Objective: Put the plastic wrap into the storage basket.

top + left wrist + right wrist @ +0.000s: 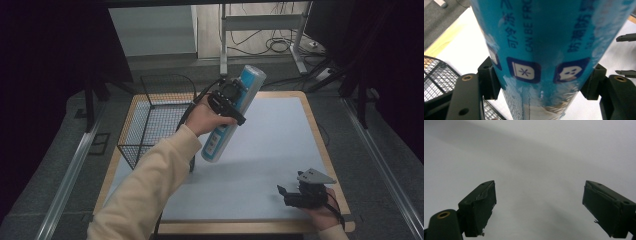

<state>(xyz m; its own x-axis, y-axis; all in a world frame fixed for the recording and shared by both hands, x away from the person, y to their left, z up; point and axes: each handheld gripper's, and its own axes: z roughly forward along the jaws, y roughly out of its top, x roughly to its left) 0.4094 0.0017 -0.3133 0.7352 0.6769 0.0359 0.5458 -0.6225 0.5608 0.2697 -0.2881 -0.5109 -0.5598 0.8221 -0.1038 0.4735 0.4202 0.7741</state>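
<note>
A tall blue tube [216, 144] with printed labels hangs tilted above the table, its top end leaning toward the far side. My left gripper [227, 99] is shut on its middle. In the left gripper view the black jaws of that gripper [541, 80] press on both sides of the blue tube [541, 37]. My right gripper [284, 196] rests low near the table's front right corner, held by a hand. Its jaws stand open in the right gripper view, where the gripper [539, 205] has nothing between them, just the pale mat [536, 157].
A black wire basket [160, 115] stands at the table's far left, close beside the left hand; its mesh [439, 75] also shows under the left jaw. A pale mat [270, 150] covers the wooden table. Cables and table legs lie beyond the far edge.
</note>
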